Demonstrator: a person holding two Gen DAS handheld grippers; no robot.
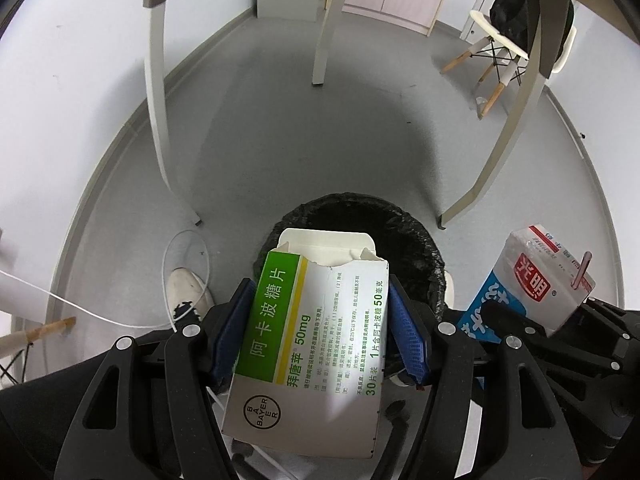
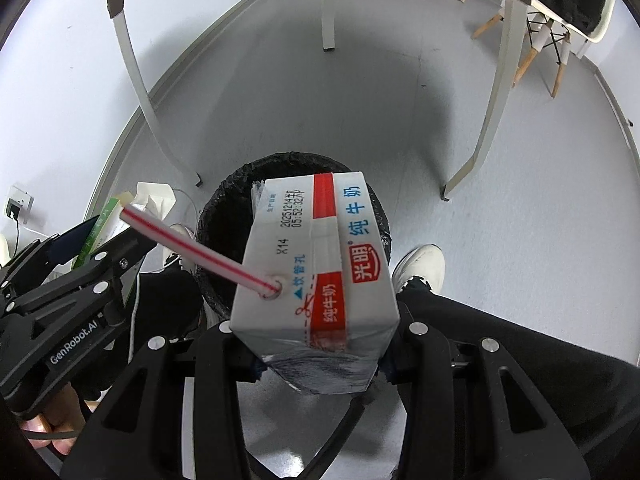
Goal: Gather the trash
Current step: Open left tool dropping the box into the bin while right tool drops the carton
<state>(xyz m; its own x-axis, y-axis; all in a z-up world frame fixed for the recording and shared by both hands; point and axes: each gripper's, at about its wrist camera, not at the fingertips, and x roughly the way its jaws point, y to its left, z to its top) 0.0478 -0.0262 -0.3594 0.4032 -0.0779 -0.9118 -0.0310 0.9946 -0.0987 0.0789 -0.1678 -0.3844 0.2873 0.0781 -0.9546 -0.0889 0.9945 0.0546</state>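
Two pieces of trash hang over the black bin. The left gripper squeezes the torn medicine box tight. The right gripper squeezes the milk carton with its straw. To do it well, I think each one should sit right above the hole, then let go, one at a time.

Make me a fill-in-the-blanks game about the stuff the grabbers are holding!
1. The left gripper holds a green and white medicine ____.
2. The right gripper holds a milk carton with a striped ____ poking out.
3. Below both sits a bin lined with a ____ bag.

Missing words: box; straw; black
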